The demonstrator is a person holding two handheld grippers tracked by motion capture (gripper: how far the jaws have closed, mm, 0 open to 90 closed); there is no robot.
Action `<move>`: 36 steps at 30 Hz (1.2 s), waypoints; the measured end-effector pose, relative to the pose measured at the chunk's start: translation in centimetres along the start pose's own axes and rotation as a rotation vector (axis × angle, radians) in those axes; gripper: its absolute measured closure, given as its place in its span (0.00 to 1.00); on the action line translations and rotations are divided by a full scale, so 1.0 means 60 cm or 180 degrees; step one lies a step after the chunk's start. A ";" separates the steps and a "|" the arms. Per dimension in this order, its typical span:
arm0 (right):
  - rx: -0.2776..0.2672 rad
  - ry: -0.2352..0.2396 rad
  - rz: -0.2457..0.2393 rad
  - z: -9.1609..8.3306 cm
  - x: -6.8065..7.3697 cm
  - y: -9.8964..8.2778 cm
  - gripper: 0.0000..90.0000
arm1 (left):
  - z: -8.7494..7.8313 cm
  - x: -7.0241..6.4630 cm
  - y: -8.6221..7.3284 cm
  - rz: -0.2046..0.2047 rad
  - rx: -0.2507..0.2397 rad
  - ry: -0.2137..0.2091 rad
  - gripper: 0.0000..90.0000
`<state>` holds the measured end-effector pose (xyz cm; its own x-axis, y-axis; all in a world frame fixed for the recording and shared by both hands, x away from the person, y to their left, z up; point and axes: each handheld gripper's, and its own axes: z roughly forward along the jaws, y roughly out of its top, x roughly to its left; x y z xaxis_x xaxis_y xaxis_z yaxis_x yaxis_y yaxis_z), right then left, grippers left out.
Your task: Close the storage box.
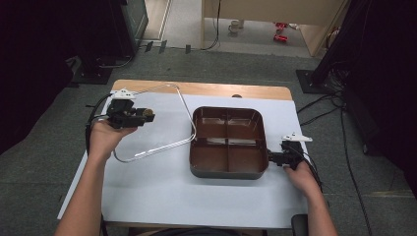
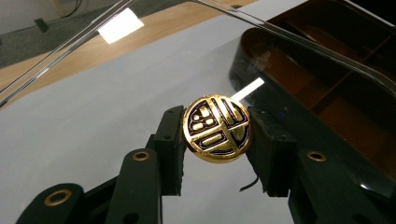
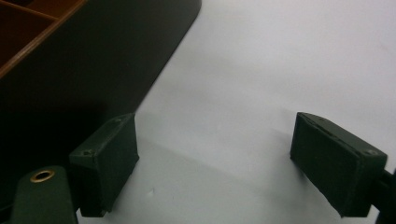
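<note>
In the high view, two forearms enter from the bottom edge of the frame. The right hand [image 1: 301, 176], at the lower right, holds the right gripper [image 1: 273, 158] low over the white table cover [image 1: 196, 196], with its tip just beside the right wall of the brown tray [image 1: 228, 141]. In the right gripper view its two jaws stand wide apart with nothing between them — the grey-white surface lies under them, and the dark outer wall of the tray rises in the upper left of that frame.

The tray sits in the centre of the high view and is divided by a cross into four compartments; all four look bare.

To the left of the tray a clear lid [image 1: 152, 123] lies flat on the cover, and its right edge touches or overlaps the left rim of the tray.

The left hand [image 1: 105, 135], at the middle left, holds the left gripper [image 1: 146, 116] above this lid. In the left gripper view the jaws are pinching a round gold knob [image 2: 217, 128] with a black pattern on its face — one pad on each side of it.

Farther, a wooden strip of the table [image 1: 206, 89] shows at the far edge, then the grey floor [image 1: 196, 64].
</note>
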<state>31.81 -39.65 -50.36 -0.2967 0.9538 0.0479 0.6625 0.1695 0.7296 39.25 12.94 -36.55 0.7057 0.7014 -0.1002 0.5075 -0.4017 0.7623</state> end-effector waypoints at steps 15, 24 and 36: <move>-0.0003 -0.0001 -0.0007 0.000 0.000 0.000 0.16 | 0.075 -0.080 0.052 0.0318 0.0040 -0.0359 0.66; 0.0003 0.0000 0.0002 0.000 0.000 0.000 0.16 | 0.118 -0.118 0.069 0.0431 0.0048 -0.0539 0.66; 0.0003 0.0000 0.0002 0.000 0.000 0.000 0.16 | 0.173 -0.167 0.081 0.0552 0.0055 -0.0728 0.66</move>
<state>31.79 -39.65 -50.36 -0.2963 0.9539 0.0484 0.6634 0.1690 0.7289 39.81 -2.17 -38.47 0.8749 0.4711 -0.1124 0.3764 -0.5154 0.7699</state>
